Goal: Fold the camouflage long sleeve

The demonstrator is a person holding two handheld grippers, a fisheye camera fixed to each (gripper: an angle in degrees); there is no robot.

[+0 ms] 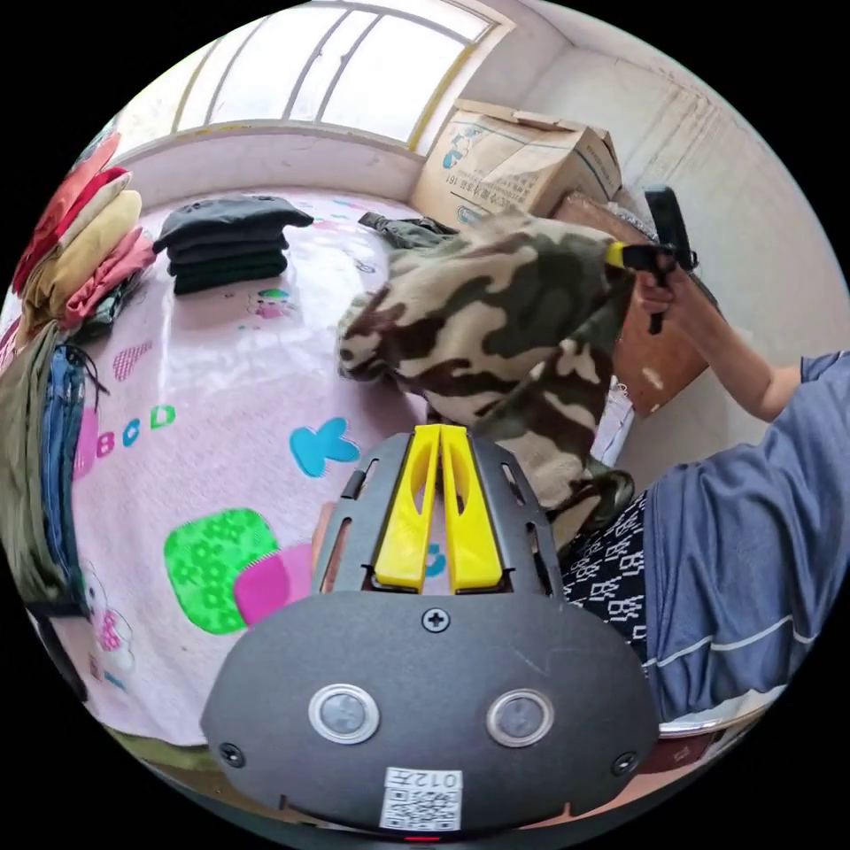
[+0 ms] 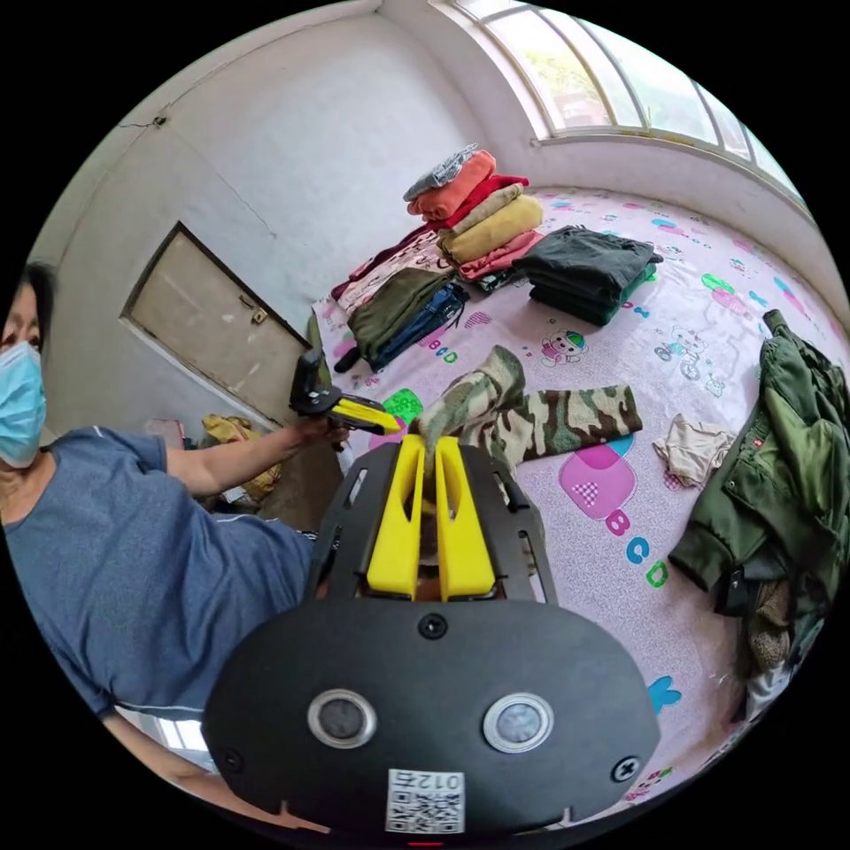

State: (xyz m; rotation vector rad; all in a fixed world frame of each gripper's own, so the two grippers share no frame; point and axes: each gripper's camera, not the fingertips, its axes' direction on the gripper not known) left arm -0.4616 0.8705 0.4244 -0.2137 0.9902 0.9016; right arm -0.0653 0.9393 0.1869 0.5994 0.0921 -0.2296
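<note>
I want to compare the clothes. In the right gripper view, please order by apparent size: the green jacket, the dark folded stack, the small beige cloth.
1. green jacket, though it lies nearer the camera, which may enlarge it.
2. dark folded stack, farther away, so perhaps understated.
3. small beige cloth, clearly smallest.

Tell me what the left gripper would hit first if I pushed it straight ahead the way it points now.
Probably the camouflage long sleeve: the left gripper, jaws together, points at the hanging lower part of it just ahead. The right gripper holds it up. Depth is unclear.
</note>
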